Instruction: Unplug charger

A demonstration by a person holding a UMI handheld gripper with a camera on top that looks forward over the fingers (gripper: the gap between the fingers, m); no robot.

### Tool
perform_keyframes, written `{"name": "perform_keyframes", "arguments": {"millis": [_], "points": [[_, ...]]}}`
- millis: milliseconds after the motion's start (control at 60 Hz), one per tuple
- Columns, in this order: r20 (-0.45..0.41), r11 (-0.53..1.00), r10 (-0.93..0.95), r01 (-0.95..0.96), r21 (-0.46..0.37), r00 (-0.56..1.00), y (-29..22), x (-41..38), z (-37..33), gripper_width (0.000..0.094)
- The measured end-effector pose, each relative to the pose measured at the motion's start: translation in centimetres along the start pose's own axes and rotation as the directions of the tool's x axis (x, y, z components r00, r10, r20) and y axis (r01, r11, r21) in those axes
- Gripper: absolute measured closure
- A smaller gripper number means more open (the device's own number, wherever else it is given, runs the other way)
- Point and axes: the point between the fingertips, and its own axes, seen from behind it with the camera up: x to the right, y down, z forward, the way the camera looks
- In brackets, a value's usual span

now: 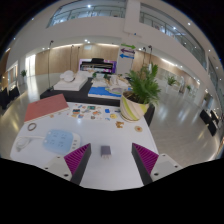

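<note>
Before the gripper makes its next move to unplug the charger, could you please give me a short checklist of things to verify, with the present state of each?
1. Fingers open: ok. The gripper has a wide gap between its pads.
2. Nothing held: ok. Only the white table shows between the fingers.
3. Charger located: cannot tell. Small items lie beyond the fingers, but none is clearly a charger or plug.
4. Socket or cable located: cannot tell.
5. Potted plant clear of the path: ok. It stands well beyond the fingers.
</note>
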Motion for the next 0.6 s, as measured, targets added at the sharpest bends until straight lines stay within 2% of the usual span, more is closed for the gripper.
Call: {"name": "perform_keyframes", "arguments": {"millis": [183,300,417,600], "points": [[0.016,0.997,0.022,-0.021,-0.079,1.000,2.9,1.6,-15.7,0.0086],[0.011,0.994,0.019,-0.017,-0.105,1.000,5.5,2.6,-22.1,0.0087],[0.022,0.995,0.030,-0.028,-0.093,0.999,6.8,3.2,-24.8,0.0086],[0.015,0.997,0.016,-0.015,-0.076,1.000,7.3,5.1,-25.2,0.0088]]}}
